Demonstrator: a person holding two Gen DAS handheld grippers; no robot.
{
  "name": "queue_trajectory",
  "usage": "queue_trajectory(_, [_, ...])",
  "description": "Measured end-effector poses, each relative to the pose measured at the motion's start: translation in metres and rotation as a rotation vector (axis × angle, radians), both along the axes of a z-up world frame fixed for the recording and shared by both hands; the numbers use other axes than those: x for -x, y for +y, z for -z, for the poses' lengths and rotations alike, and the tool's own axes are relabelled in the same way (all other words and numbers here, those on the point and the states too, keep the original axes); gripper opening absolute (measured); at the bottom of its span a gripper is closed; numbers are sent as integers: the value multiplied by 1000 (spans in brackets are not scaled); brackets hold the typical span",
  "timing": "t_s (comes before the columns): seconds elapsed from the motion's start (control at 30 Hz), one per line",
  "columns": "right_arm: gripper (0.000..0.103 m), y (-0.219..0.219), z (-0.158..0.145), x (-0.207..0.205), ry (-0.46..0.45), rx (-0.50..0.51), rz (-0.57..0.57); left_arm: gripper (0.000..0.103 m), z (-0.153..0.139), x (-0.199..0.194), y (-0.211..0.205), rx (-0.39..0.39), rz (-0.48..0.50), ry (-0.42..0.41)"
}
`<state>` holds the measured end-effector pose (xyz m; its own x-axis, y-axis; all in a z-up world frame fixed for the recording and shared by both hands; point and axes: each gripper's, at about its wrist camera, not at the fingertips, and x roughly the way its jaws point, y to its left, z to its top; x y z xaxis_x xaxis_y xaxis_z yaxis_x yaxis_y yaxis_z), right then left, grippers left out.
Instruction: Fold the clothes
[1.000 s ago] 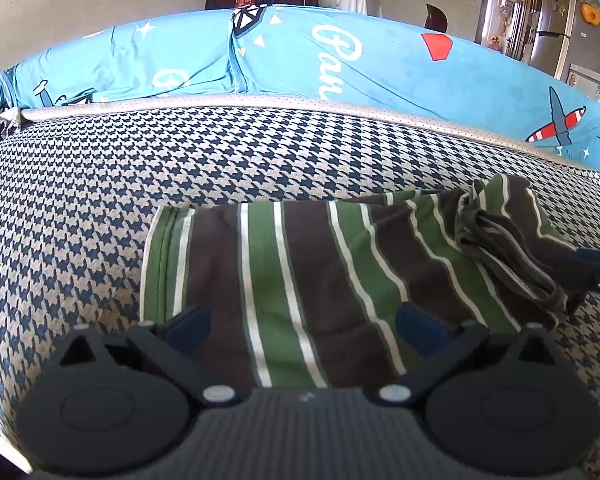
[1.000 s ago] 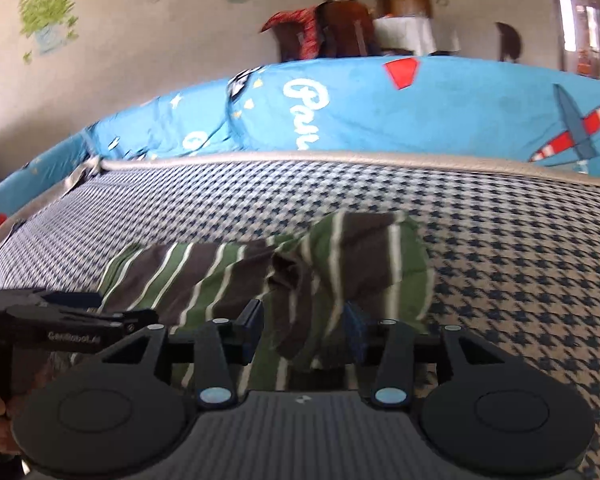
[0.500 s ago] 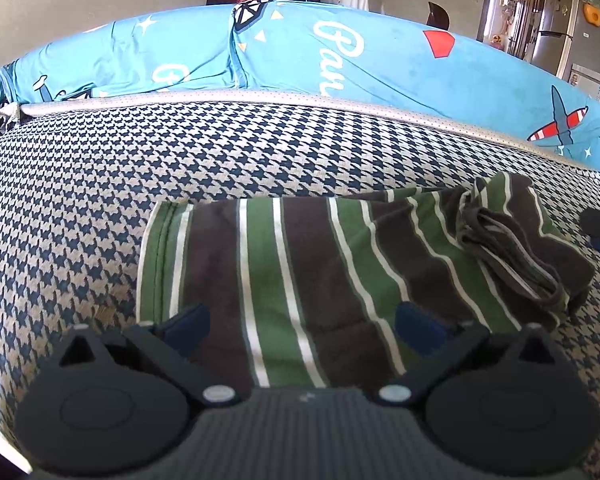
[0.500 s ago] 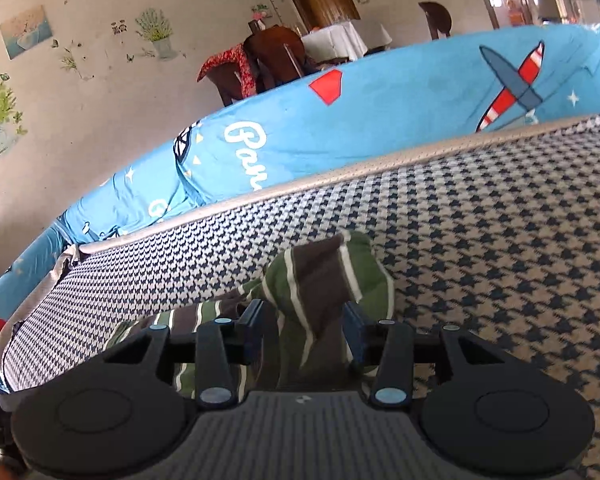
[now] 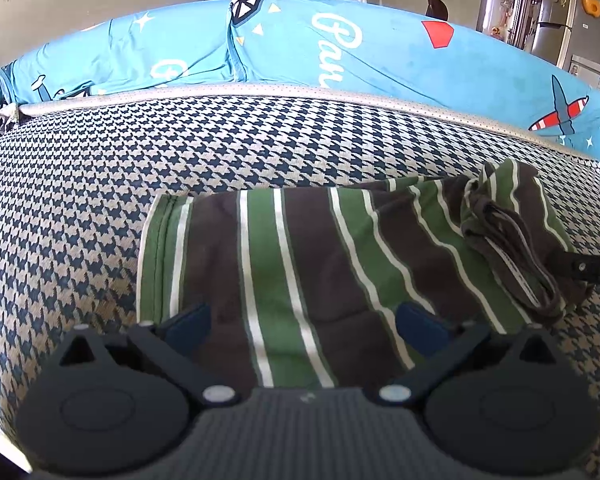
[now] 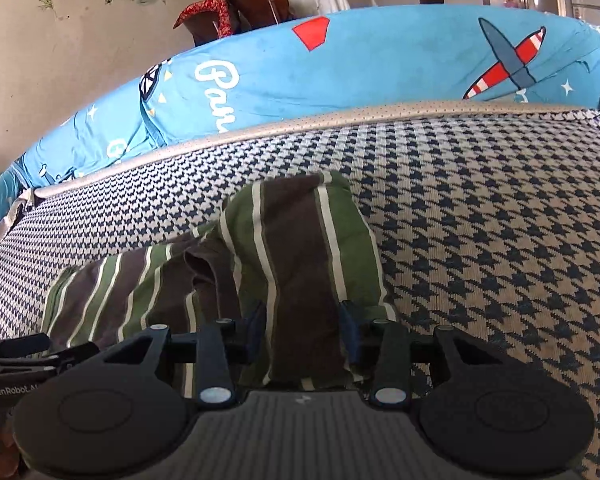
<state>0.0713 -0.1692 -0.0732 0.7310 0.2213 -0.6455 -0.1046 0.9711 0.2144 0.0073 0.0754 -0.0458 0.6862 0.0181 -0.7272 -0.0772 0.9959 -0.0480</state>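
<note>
Jaws: left gripper (image 5: 304, 320) spread, empty, over garment; right gripper (image 6: 302, 330) pinching garment's bunched end.
Location: striped garment (image 5: 300, 264) on houndstooth cushion (image 5: 80, 200).
Progress: approx. partway; left end flat, right end unfolded.

You are looking at 1 striped garment (image 5: 308, 264), brown and green with thin white lines, lying partly folded on the houndstooth cover. Its left part is lying flat; its right end (image 6: 300, 248) is bunching and lifting into a raised fold.

Left tongs (image 5: 302, 320) spread wide over striped garment (image 5: 340, 264); houndstooth cushion (image 5: 80, 200) beneath.
</note>
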Motion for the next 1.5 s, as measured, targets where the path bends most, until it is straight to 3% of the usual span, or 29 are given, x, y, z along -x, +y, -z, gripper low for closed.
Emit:
queue_trajectory(0.17, [39, 4, -14, 3, -99, -4, -24, 103, -3, 0, 3, 8, -11, -11])
queue_trajectory(0.53, [39, 24, -12, -30, -125, 26, -30, 103, -3, 2, 10, 22, -27, -4])
queue_trajectory(1.1, [39, 28, 18, -92, -57, 33, 13, 103, 1, 0, 14, 38, -29, 20])
queue_trajectory(1.3, [42, 30, 8, -84, -86, 36, 12, 103, 2, -2, 15, 36, -47, 27])
queue_trajectory(1.5, [42, 28, -11, -50, -132, 57, 1, 103, -3, -1, 17, 15, -64, 2])
